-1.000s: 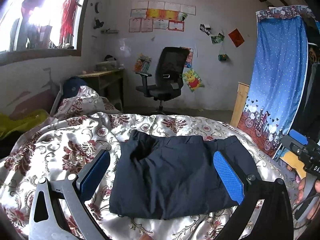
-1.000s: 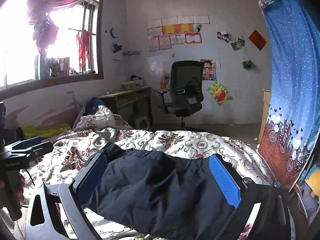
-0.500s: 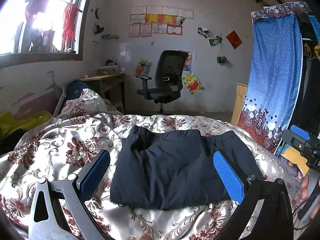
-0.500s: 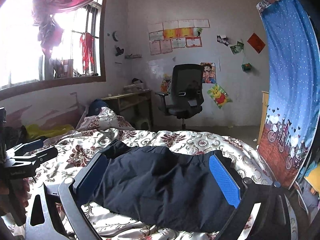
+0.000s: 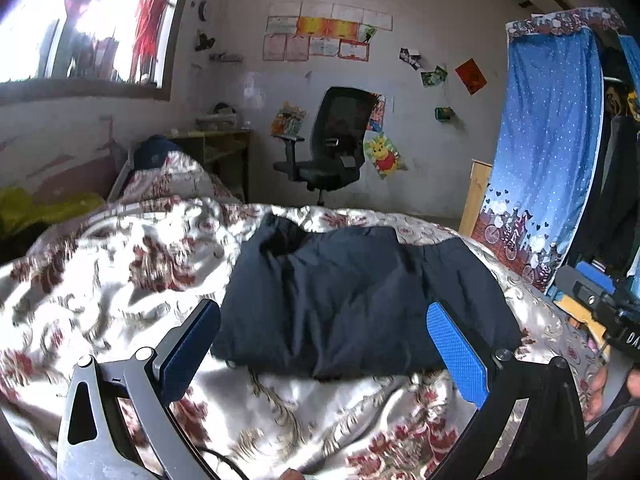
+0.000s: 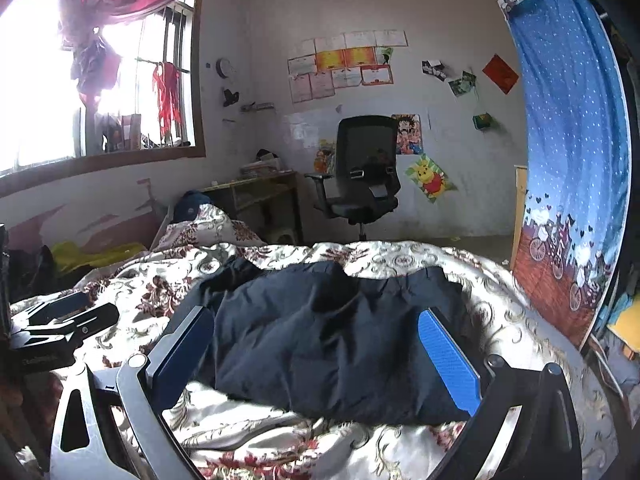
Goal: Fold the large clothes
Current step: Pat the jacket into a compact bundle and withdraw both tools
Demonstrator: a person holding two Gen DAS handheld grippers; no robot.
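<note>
A dark navy garment (image 5: 360,296) lies folded into a rough rectangle on the floral bedspread (image 5: 120,272); it also shows in the right wrist view (image 6: 328,336). My left gripper (image 5: 324,344) is open and empty, held above the near edge of the garment, not touching it. My right gripper (image 6: 316,352) is open and empty too, held above the garment's near side. The right gripper's body shows at the right edge of the left wrist view (image 5: 600,300), and the left gripper's body at the left edge of the right wrist view (image 6: 60,320).
A black office chair (image 6: 360,176) and a wooden desk (image 6: 256,192) stand by the far wall. A blue curtain (image 6: 572,160) hangs at the right of the bed. A floral pillow (image 5: 176,176) and yellow cloth (image 6: 92,252) lie at the left.
Both grippers have pulled back and risen from the garment, which now sits farther off and lower in both views. The garment itself has not moved. Jaws stay open.
</note>
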